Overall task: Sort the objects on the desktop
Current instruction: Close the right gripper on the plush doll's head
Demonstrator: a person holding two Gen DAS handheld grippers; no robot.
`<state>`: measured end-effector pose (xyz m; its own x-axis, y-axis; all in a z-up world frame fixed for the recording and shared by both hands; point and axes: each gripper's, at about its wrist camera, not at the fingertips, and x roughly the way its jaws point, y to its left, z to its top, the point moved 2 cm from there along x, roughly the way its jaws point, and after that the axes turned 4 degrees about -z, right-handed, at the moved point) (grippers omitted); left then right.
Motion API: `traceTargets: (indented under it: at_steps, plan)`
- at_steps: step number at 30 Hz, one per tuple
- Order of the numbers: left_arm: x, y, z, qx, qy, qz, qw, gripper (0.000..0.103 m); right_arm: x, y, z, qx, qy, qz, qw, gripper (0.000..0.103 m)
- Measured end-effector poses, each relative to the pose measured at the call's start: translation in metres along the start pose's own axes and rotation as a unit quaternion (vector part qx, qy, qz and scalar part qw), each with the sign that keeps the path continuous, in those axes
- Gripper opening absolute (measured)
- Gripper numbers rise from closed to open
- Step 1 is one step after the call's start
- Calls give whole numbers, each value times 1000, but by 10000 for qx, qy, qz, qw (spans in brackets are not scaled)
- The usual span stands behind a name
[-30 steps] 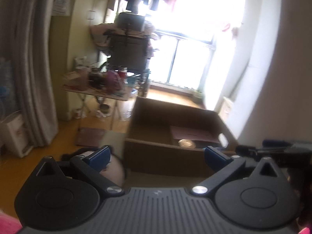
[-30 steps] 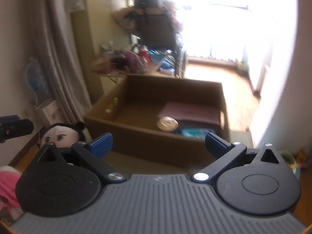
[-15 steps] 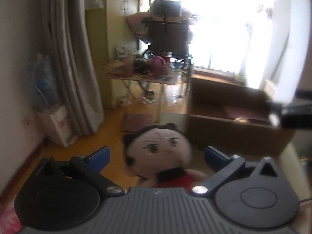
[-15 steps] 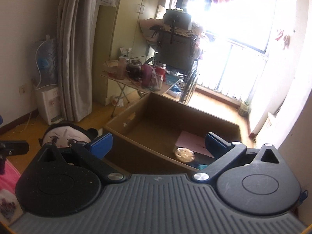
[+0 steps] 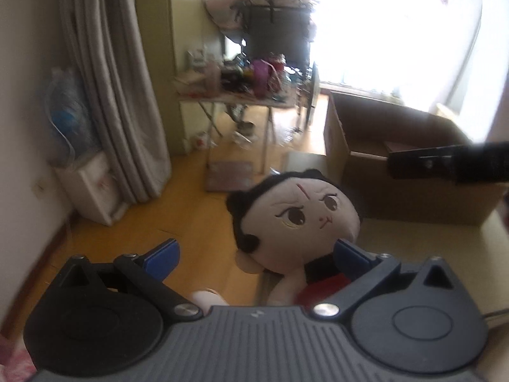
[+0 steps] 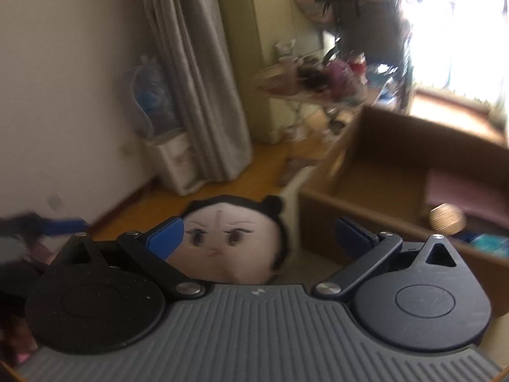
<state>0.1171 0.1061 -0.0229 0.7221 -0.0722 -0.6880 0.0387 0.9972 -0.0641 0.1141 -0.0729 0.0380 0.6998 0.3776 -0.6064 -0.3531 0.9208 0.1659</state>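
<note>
Left tongs (image 5: 256,254) spread wide, nothing gripped; blue pads (image 5: 162,256) well apart, the right-hand pad just under the chin of a plush doll (image 5: 296,219). Doll lying on the pale tabletop (image 5: 423,242) between the fingers, face up toward the camera, black hair, red clothing partly hidden behind the tongs body. Dark tip of the other tool (image 5: 445,162) reaching in from the right edge, above the doll.

Right tongs (image 6: 259,235) likewise wide open and empty, doll's head (image 6: 229,242) low between the fingers, nearer the left pad (image 6: 165,237); contact impossible to judge through the blur. Open cardboard box (image 6: 366,219) just right of the doll on the same tabletop, holding a pinkish flat item (image 6: 464,191), a round golden object (image 6: 445,218) and something teal (image 6: 490,242).

Beyond: grey curtain (image 5: 117,89), cluttered folding table (image 5: 235,95), wooden floor (image 5: 178,213), bright window (image 5: 397,25).
</note>
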Motion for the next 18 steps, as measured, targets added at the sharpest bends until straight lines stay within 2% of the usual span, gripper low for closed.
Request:
traceTargets:
  at_steps: [4, 7, 11, 14, 18]
  plan:
    - [19, 14, 0, -444, 293, -582, 9969, 103, 23, -8, -2, 455, 202, 312, 9983, 102]
    - [37, 27, -3, -941, 462, -1015, 9893, 103, 42, -19, -4, 939, 410, 558, 9932, 102]
    - [61, 44, -7, -1781, 813, -1380, 9709, 103, 69, -40, -11, 1759, 783, 905, 9771, 102]
    - [72, 51, -11, -2135, 986, -1592, 9588, 103, 91, -50, -19, 2168, 1084, 991, 9651, 102]
    - [87, 49, -17, -2186, 1157, -1705, 9538, 103, 118, -55, -33, 2532, 1453, 1108, 9500, 102]
